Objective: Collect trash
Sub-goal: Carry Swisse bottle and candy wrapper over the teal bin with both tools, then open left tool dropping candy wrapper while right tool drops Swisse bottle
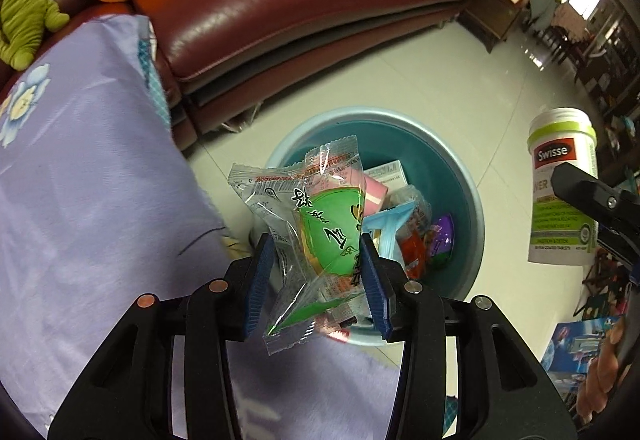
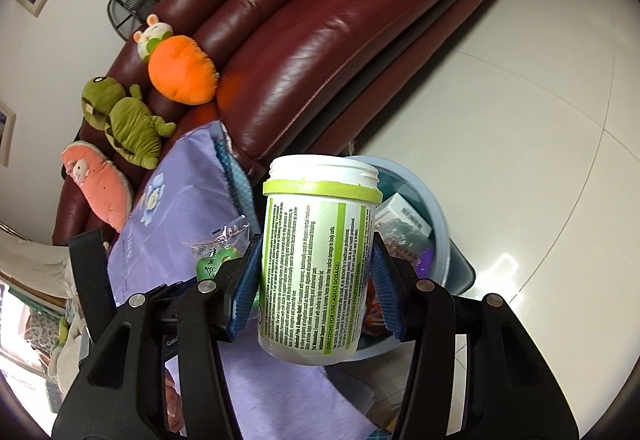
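Note:
My left gripper (image 1: 318, 272) is shut on a clear snack wrapper with a green print (image 1: 320, 232), held above the near rim of a blue trash bin (image 1: 460, 175). The bin holds several packets and a small white box. My right gripper (image 2: 314, 280) is shut on a white supplement bottle with a green label (image 2: 316, 264), upright, with no lid, to the left of the bin (image 2: 440, 236). The bottle also shows at the right in the left wrist view (image 1: 560, 187). The wrapper also shows in the right wrist view (image 2: 218, 252).
A lilac floral cloth (image 1: 88, 199) covers a surface to the left of the bin. A dark red leather sofa (image 1: 280, 11) stands behind, with an orange plush (image 2: 182, 69), a green plush (image 2: 124, 119) and a pink plush (image 2: 104, 187). Pale tiled floor (image 2: 520, 119) lies to the right.

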A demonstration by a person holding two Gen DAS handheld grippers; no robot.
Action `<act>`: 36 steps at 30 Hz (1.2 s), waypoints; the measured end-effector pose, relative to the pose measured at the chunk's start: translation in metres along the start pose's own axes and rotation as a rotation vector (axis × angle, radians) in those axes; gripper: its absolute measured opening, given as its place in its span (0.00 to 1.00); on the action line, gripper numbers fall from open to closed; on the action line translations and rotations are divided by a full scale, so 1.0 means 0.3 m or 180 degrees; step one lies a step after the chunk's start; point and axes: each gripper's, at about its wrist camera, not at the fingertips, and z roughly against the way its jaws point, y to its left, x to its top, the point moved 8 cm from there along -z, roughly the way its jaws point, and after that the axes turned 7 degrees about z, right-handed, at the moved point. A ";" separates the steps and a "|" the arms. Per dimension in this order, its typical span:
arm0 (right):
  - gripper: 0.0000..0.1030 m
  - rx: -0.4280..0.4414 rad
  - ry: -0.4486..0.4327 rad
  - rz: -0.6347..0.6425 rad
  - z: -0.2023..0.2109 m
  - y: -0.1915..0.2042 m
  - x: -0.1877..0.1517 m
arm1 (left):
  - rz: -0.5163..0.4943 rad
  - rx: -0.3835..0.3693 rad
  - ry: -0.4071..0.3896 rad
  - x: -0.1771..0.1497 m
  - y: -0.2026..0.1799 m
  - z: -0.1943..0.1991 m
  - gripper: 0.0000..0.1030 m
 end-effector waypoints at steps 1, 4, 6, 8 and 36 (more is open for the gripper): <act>0.48 -0.0006 0.0007 -0.0007 -0.003 -0.007 0.001 | -0.0004 0.0001 0.0014 0.003 -0.006 -0.015 0.45; 0.48 -0.0042 0.0039 -0.0016 -0.019 -0.026 0.002 | -0.0009 0.0008 0.0040 0.010 -0.012 -0.051 0.50; 0.48 -0.0047 0.0066 -0.0027 -0.032 -0.033 0.000 | 0.0006 0.0032 0.0063 0.009 -0.009 -0.067 0.63; 0.48 -0.0054 0.0086 -0.0021 -0.044 -0.033 0.001 | 0.0016 0.0073 0.0046 0.006 -0.001 -0.072 0.71; 0.60 -0.0175 0.0329 0.0193 -0.157 0.046 0.000 | 0.0107 0.0096 -0.0028 -0.024 0.066 0.048 0.86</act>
